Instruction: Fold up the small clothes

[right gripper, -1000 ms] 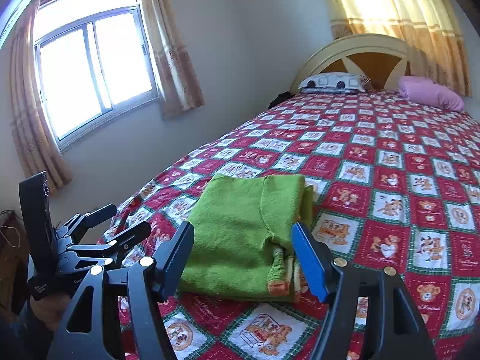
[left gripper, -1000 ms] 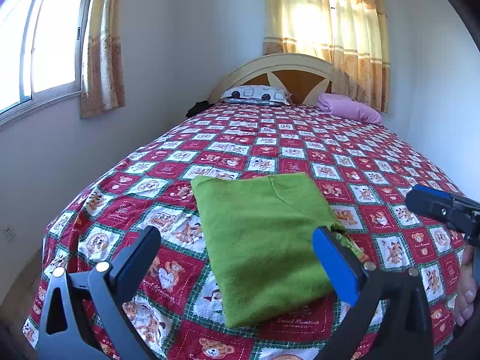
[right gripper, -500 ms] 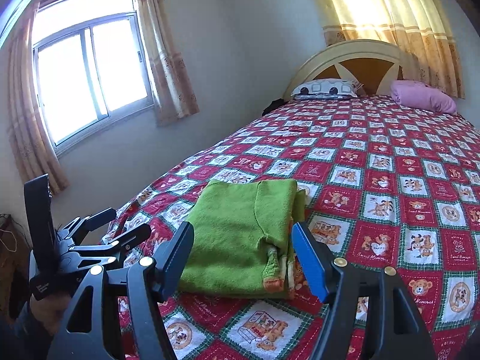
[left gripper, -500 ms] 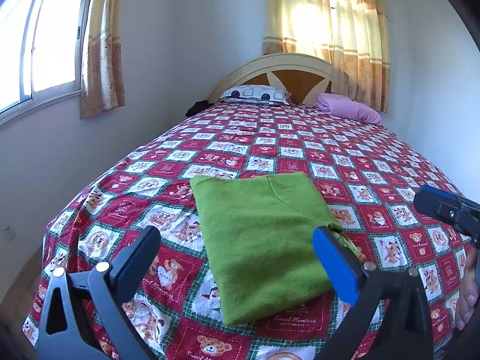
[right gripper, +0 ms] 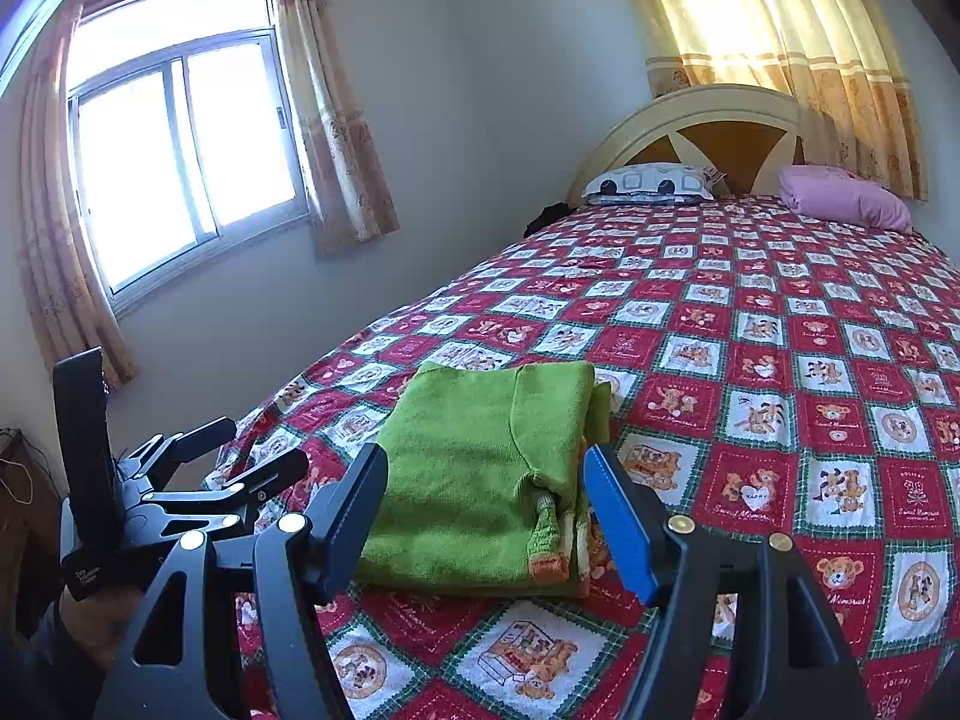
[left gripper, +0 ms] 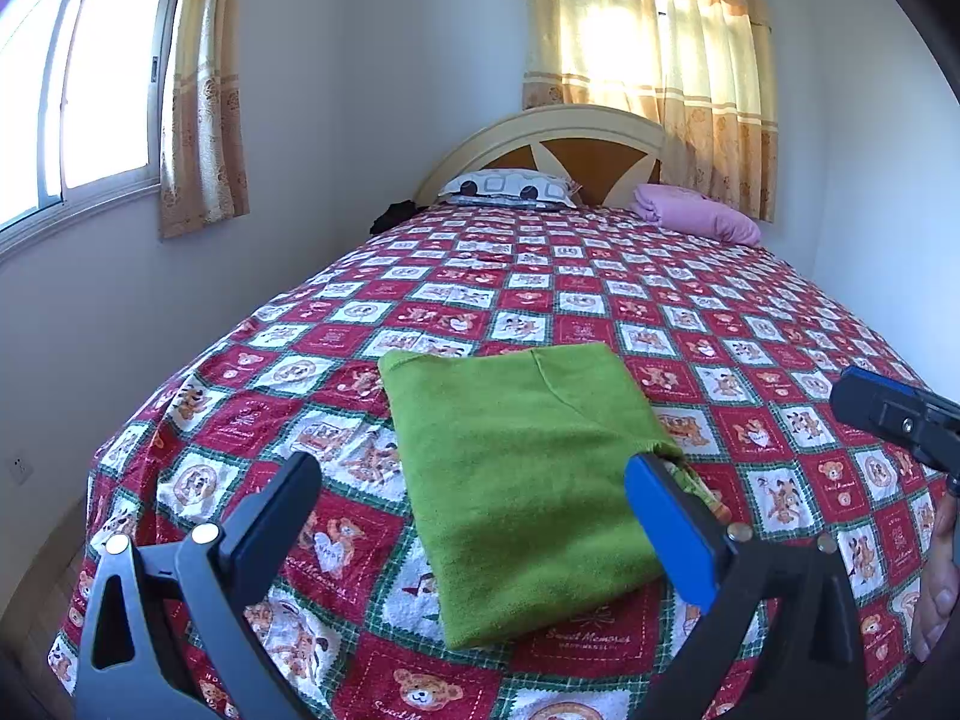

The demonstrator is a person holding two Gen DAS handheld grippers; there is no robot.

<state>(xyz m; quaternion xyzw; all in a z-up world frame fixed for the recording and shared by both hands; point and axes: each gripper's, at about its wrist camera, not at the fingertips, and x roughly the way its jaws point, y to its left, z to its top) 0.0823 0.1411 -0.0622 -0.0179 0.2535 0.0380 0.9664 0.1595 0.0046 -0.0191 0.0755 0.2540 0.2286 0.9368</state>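
Green garment (left gripper: 528,480) folded, long axis toward headboard (left gripper: 576,150); both hand-held grippers released, empty.

A red patchwork bedspread (left gripper: 540,300) printed with bears covers the bed. A spotted pillow (left gripper: 507,187) and a pink pillow (left gripper: 696,219) lie against the cream headboard (left gripper: 480,144). Yellow curtains (left gripper: 654,60) hang over the sunlit windows.

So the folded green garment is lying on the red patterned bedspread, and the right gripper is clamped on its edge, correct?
Not quite. The folded green garment does lie on the red patterned bedspread, but the right gripper is not clamped on it. The right wrist view shows its jaws standing open, short of the cloth and holding nothing.
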